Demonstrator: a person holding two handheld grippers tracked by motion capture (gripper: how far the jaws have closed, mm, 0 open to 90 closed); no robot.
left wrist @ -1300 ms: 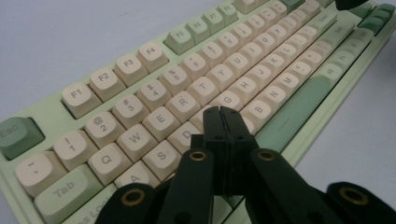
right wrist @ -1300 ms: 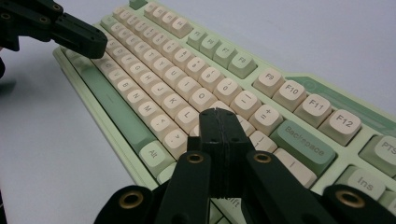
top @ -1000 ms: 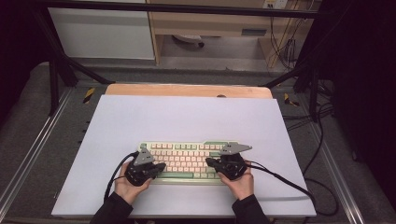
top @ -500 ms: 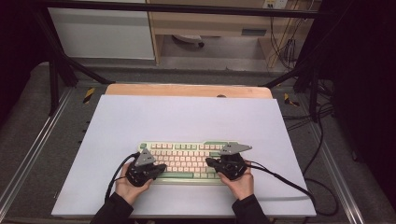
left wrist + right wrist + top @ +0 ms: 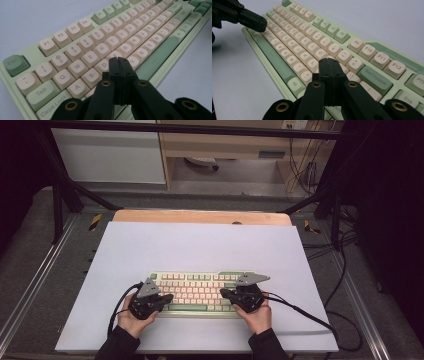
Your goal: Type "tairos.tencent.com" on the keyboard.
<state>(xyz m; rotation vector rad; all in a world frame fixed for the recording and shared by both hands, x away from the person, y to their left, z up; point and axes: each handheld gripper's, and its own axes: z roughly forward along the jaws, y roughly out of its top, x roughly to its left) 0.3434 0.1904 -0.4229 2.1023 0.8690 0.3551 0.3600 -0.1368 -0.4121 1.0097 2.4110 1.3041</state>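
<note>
here both closed grippers hover over the keyboard.

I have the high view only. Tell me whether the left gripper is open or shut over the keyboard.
Observer: The left gripper is shut, jaws pressed flat together, tip over the D and F keys of the keyboard.
Operator: Give me the right one too.
Observer: The right gripper is also shut, its tip above the keys just right of L.
Operator: Report anything caught between either pair of jaws.
Observer: Nothing; both pairs meet with no gap and hold nothing.
</note>
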